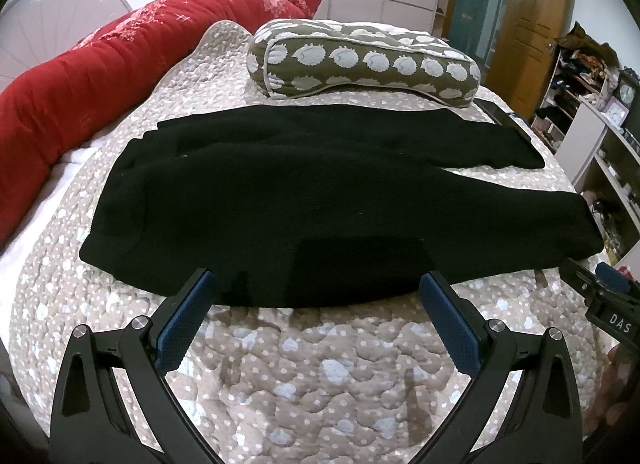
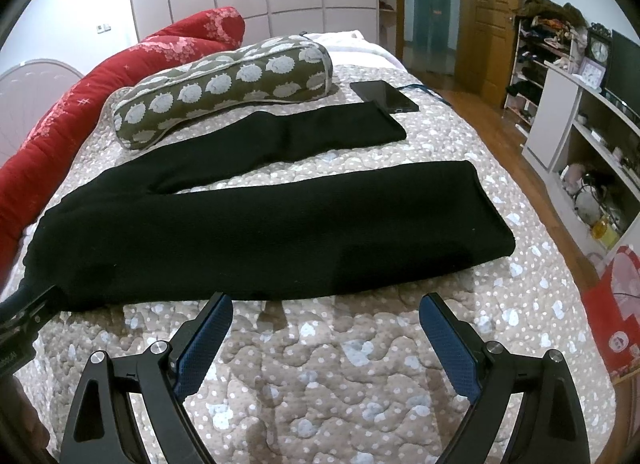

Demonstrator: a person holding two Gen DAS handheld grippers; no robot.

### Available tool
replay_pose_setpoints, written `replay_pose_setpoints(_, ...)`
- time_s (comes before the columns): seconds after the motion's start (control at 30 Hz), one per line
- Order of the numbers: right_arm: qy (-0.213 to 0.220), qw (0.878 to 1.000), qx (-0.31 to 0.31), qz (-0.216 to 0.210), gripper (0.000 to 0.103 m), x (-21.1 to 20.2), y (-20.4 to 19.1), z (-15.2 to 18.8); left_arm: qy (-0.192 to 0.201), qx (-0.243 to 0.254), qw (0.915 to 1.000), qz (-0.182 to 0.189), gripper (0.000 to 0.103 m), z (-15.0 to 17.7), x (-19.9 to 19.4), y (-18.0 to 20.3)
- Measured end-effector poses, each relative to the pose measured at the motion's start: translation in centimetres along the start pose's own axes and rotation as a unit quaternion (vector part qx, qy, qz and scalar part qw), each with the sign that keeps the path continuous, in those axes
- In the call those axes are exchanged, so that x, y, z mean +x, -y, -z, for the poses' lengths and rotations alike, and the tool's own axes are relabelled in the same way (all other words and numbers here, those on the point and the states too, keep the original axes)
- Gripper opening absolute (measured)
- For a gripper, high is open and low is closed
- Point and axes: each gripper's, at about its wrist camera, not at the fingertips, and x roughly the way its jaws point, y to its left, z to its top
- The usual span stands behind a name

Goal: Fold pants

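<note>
Black pants (image 2: 256, 232) lie flat on quilted bedspread (image 2: 360, 364), legs splayed toward the right. Thick knit, likely soft, limp, non-slip; best pinched at near hem edge. Left gripper (image 1: 316, 288), right gripper (image 2: 326, 310): both spread wide, empty. One pants, two legs, one pillow (image 2: 224, 84), one phone (image 2: 384, 96).

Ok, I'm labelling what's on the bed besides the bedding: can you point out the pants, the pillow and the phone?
pants (image 2: 256, 232): right wrist view, middle of the nearer leg.
pillow (image 2: 224, 84): right wrist view, middle of its patterned side.
phone (image 2: 384, 97): right wrist view, centre of its dark screen.
</note>
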Motion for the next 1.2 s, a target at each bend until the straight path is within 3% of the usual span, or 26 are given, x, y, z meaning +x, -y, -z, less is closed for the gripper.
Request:
replay_pose_setpoints(0.87,-0.012,1.0,0.002,0.002,0.094,0.9,0.0,-0.1,-0.01,-0.017,0.9998,-0.005,0.103,-0.1,0.7,-1.6)
replay_pose_setpoints(1.0,-0.011,1.0,0.006,-0.006,0.094,1.0,0.2,-0.1,-0.015,-0.031,0.9994,-0.002,0.103,0.0,0.2,-3.6)
replay_pose_setpoints(1.2,-0.024,0.998,0.052,-0.027,0.093,1.6,4.1,-0.1,-0.015,-0.093,0.9946,-0.043,0.103,0.7,-1.0,-10.5)
